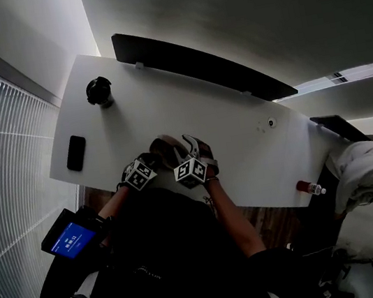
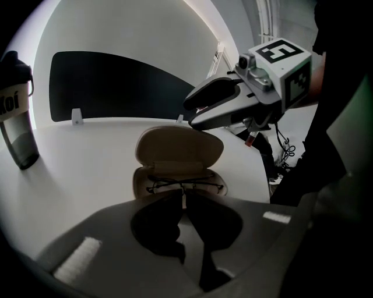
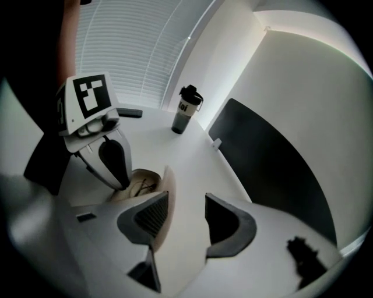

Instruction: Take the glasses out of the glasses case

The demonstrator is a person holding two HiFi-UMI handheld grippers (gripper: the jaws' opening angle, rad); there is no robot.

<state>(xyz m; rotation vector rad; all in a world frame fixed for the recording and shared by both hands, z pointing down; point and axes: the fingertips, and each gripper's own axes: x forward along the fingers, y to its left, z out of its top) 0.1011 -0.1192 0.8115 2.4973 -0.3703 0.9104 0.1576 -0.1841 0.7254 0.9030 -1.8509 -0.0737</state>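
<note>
Open glasses case [image 2: 178, 148] on the table [image 2: 87, 157], glasses [image 2: 185, 186] lying in its lower half (lid upright). The left gripper [image 2: 183, 201] pinches its near rim; the right gripper [image 3: 186, 218] gapes wide, empty, beside the lid. From overhead, both grippers mostly hide the case.

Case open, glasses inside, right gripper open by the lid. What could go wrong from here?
1. The raised lid stands right beside one of the right gripper's open fingers; a bump could swing it shut onto the glasses.
2. The glasses are thin wire, lying low in the glasses case; the fingers may slip off or bend them.
3. The left gripper seems to pinch only the case's front rim; a pull may drag or tip it.
</note>
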